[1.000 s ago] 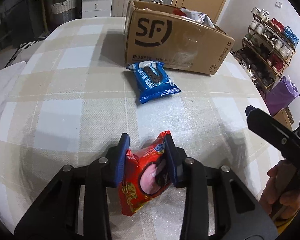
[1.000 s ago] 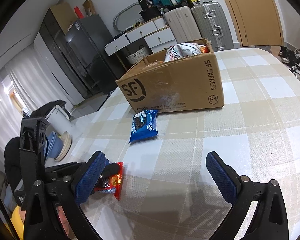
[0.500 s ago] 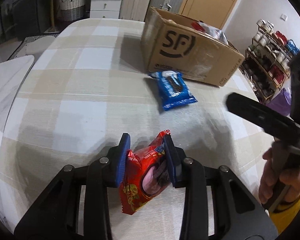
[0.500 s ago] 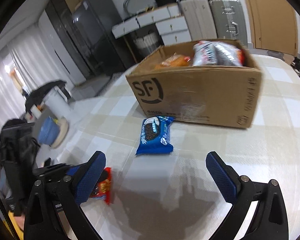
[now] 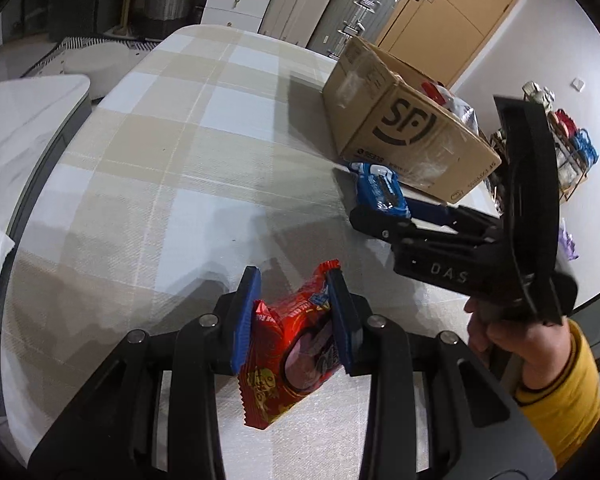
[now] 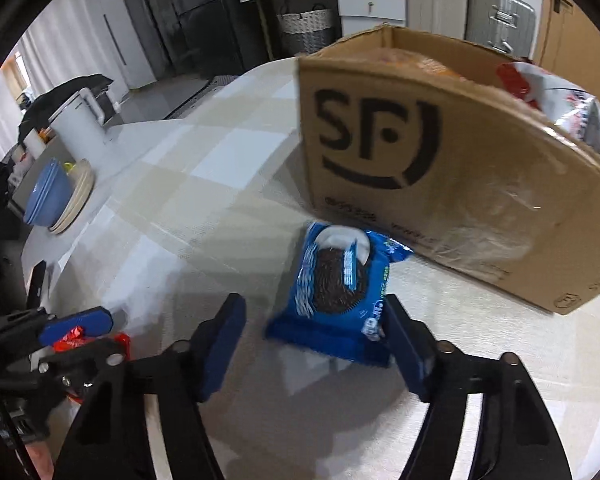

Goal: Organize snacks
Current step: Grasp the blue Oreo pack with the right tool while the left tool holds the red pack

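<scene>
My left gripper (image 5: 294,320) is shut on a red snack packet (image 5: 288,348) and holds it just above the checked tablecloth. My right gripper (image 6: 316,344) is open, its fingers on either side of a blue cookie packet (image 6: 336,292) that lies flat on the table. The right finger touches the packet's edge; the left finger stands apart from it. The blue packet also shows in the left wrist view (image 5: 380,190). Behind it stands an open cardboard box (image 6: 440,168) marked SF, with several snack bags inside.
The round table (image 5: 188,152) has a beige and white checked cloth. The red packet and left gripper show low left in the right wrist view (image 6: 80,336). Stacked bowls (image 6: 56,196) sit beyond the table's left edge. Suitcases and drawers stand at the back.
My right gripper has moved forward and down to the blue cookie packet and narrowed around it. My left gripper still holds the red packet and has turned left.
</scene>
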Tool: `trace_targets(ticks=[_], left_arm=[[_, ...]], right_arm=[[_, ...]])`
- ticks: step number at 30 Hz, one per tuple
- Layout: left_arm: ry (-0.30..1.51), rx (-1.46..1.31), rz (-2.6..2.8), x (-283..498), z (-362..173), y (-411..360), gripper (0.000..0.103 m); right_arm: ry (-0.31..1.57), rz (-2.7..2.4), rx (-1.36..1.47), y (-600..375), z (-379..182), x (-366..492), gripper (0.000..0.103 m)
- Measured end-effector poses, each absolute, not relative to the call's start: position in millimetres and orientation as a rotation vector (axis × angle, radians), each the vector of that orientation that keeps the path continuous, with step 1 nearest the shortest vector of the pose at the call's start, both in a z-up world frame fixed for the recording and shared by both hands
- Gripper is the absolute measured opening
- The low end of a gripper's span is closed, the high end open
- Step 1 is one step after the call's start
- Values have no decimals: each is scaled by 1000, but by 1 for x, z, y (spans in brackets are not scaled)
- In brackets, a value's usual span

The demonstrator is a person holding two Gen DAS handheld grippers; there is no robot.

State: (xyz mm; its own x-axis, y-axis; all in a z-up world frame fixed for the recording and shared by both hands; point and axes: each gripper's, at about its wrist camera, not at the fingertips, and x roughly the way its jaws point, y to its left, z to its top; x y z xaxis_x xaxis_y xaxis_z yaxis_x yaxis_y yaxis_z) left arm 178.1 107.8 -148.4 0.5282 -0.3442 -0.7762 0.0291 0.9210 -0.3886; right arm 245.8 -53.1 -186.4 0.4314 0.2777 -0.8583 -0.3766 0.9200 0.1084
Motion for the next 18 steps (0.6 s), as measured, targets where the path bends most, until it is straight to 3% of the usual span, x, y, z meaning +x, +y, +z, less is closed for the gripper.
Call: trace_targets(ticks=[3,9,18], left_arm=[[987,-352,-220,175,-147,113,31],[999,-356,-221,177,-152,114,30],[1022,-314,-240,186,-152,97,31]], right_arm=[[1049,420,-126,-50,-191,243,44],[1048,456,-83,-57,-193,241,26],[1049,503,-6,-76,-190,225,19]])
